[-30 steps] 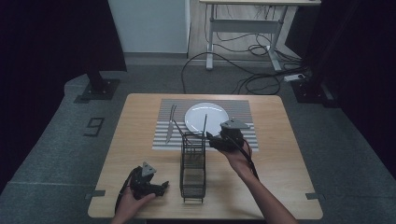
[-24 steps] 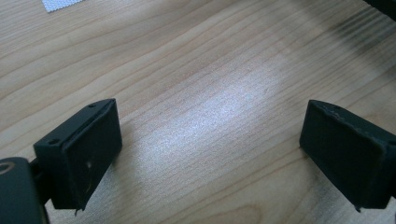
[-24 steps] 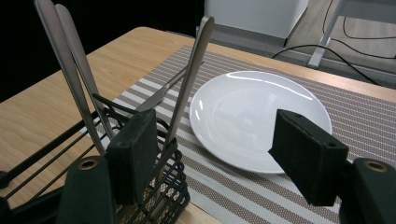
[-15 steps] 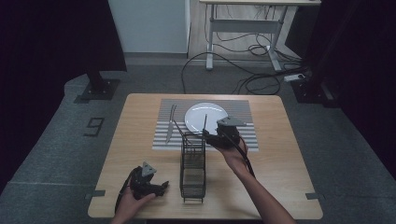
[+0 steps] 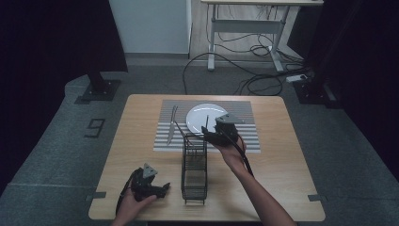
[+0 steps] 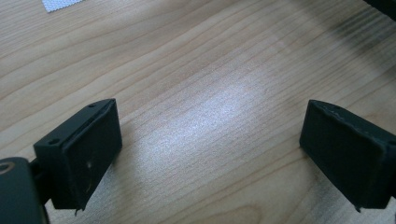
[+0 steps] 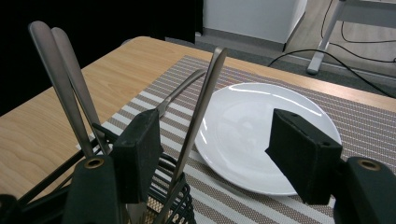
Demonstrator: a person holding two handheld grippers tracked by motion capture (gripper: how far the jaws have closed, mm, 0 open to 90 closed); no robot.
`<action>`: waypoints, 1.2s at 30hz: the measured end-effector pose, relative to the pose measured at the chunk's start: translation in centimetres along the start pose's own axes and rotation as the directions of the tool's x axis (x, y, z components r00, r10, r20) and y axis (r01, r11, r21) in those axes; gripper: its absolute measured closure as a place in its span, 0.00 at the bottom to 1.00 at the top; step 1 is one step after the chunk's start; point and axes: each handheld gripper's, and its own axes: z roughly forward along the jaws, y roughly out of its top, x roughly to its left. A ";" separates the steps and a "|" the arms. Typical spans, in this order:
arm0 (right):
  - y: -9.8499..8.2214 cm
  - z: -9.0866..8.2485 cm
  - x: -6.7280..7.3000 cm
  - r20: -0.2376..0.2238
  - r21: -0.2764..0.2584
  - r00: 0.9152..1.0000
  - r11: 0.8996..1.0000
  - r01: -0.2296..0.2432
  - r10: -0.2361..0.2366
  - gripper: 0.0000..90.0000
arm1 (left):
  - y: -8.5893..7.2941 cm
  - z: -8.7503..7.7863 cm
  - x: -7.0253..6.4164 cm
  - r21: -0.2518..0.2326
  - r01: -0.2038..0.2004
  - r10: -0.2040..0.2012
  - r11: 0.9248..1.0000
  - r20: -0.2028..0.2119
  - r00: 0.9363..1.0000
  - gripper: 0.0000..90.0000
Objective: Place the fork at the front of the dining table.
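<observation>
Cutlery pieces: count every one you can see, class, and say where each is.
4. Three handles stand in the black wire caddy: two together, one apart. A fourth piece lies on the striped placemat. More may be hidden inside the caddy.

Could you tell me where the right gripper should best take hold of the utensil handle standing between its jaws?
Probably high on the handle, near its free end, well above the caddy rim. It stands steeply, leaning a little, so come in level with the right gripper, whose open jaws already stand either side of it, and close across the flat shaft. Lower down, the wire rim and neighbouring handles crowd it.
</observation>
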 end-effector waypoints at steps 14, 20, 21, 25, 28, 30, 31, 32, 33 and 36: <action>-0.1 1.5 -0.2 -0.001 0.019 1.000 1.000 -0.012 0.012 0.48 | 0.0 0.0 0.0 0.000 0.001 -0.001 1.000 0.001 1.000 0.06; -0.3 2.2 -0.1 -0.021 0.027 0.999 0.999 -0.027 0.028 0.54 | 0.0 0.0 0.0 0.000 0.000 0.000 1.000 0.001 1.000 0.06; -0.3 2.3 -0.1 -0.021 0.027 0.999 0.999 -0.030 0.031 0.54 | 0.0 0.0 0.0 0.000 0.000 0.000 1.000 0.000 1.000 0.06; -0.3 2.5 0.0 -0.022 0.025 0.999 0.999 -0.027 0.028 0.61 | 0.0 0.0 0.0 0.000 0.000 0.000 1.000 0.000 1.000 0.06; -0.3 2.7 0.1 -0.025 0.028 0.999 0.999 -0.018 0.019 0.69 | 0.0 0.0 0.0 -0.001 0.001 -0.001 1.000 0.000 1.000 0.06; -0.3 2.7 0.3 -0.027 0.027 1.000 1.000 -0.010 0.011 0.74 | 0.0 0.0 0.0 -0.001 0.001 -0.001 1.000 0.000 1.000 0.06; -0.3 2.7 0.4 -0.028 0.027 1.000 1.000 -0.005 0.005 0.77 | 0.0 0.0 0.0 -0.001 0.002 -0.002 1.000 0.001 1.000 0.06; -0.3 2.7 0.5 -0.029 0.026 1.000 1.000 0.001 0.000 0.79 | 0.0 0.0 0.0 -0.001 0.002 -0.002 1.000 0.001 1.000 0.06; -0.3 2.7 0.6 -0.029 0.026 1.000 1.000 0.007 -0.007 0.81 | 0.0 0.0 0.0 0.000 0.001 -0.001 1.000 0.001 1.000 0.06; -0.3 2.6 0.8 -0.030 0.026 0.999 0.999 0.019 -0.018 0.84 | 0.0 0.0 0.0 0.001 0.000 0.000 1.000 0.001 1.000 0.06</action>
